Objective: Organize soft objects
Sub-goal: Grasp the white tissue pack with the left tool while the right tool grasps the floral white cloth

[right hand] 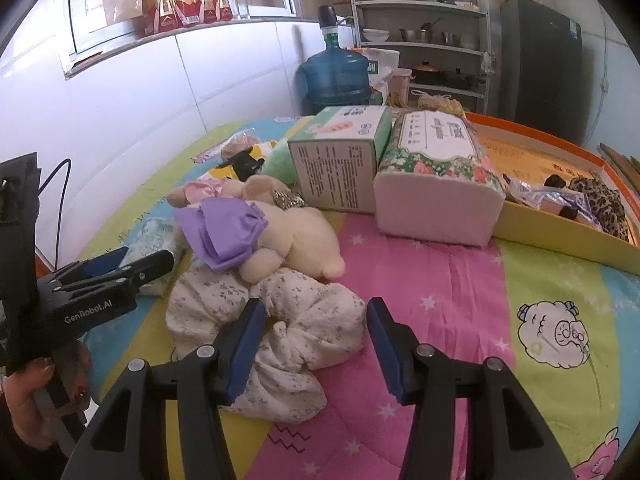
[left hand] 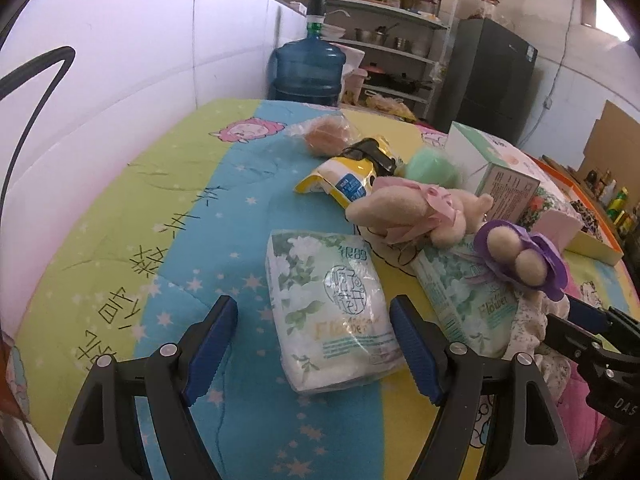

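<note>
My left gripper (left hand: 314, 316) is open around the near end of a white floral tissue pack (left hand: 330, 312) lying on the quilt. A second tissue pack (left hand: 464, 292) lies to its right under a cream plush with a purple bow (left hand: 520, 256). A cream plush with a pink bow (left hand: 416, 212) lies behind. My right gripper (right hand: 316, 320) is open over a crumpled white floral cloth (right hand: 296, 320). The purple-bow plush (right hand: 276, 232) lies just beyond the cloth. The left gripper also shows in the right wrist view (right hand: 116, 272).
A green box (right hand: 340, 160), a floral tissue brick (right hand: 436, 184) and an orange-rimmed tray (right hand: 560, 236) with a leopard cloth stand at the back right. A yellow packet (left hand: 344, 180), a green ball (left hand: 432, 168) and a bagged bun (left hand: 326, 136) lie farther back. A water jug (left hand: 308, 68) stands behind.
</note>
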Available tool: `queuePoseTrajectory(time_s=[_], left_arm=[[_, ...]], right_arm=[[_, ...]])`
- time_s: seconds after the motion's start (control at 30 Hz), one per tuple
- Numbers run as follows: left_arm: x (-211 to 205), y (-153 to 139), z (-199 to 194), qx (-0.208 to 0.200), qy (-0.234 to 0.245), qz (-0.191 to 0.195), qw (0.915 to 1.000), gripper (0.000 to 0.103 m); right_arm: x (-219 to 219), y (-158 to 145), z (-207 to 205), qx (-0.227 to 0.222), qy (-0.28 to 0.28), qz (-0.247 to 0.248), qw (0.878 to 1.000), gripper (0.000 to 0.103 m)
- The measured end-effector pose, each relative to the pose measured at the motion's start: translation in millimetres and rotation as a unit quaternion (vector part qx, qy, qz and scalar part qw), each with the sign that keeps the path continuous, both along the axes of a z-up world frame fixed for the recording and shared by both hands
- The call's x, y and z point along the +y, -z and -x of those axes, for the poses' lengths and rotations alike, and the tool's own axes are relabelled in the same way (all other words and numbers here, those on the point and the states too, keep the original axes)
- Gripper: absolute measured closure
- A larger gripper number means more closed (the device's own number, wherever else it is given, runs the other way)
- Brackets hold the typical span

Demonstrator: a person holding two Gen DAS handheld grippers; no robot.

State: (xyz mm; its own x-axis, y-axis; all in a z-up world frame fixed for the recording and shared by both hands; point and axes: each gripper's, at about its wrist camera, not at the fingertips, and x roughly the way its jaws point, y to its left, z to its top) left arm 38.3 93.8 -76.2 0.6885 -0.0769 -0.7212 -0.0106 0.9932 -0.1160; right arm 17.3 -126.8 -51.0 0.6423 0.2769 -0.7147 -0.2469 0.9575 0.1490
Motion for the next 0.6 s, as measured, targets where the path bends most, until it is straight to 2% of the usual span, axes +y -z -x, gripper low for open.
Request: queuePoseTrajectory(time_s=[0.17,0.23,0.3,0.37,0.43,0.53,0.6], left_arm=[[0,2,-2,-0.006,0.006,0.01,0.9999,0.024],[0,3,0,-0.011,0.008,0.009,0.9999,0.037],[1,2,1,-0.014,0.014,0.017,0.9997,0.044],[1,2,3,-0.015,0.015,0.017,0.9996,0.046],[1,1,4,-0.017,0.017,0.02,0.9995,0.048],[3,-1,9,-0.019,0.016,0.022,0.9994,0.049],[3,-2,10,-0.02,0.016,0.021,0.9995,0.05]], right_arm=[[-4,8,-4,0.013,0.001,-0.005,1.0,0.049],[-6,8,-4,0.013,0.0,-0.009,1.0,0.049],[-6,8,-2,0.014,-0.004,-0.011,1.0,0.05],[-5,7,0,0.012,-0.011,-0.017,1.0,0.06],[-5,5,3,0.007,-0.02,-0.026,0.999,0.077],[-5,3,9,0.0,-0.026,-0.029,0.999,0.085],[-6,2,11,-0.002,-0.024,-0.032,0.999,0.085]])
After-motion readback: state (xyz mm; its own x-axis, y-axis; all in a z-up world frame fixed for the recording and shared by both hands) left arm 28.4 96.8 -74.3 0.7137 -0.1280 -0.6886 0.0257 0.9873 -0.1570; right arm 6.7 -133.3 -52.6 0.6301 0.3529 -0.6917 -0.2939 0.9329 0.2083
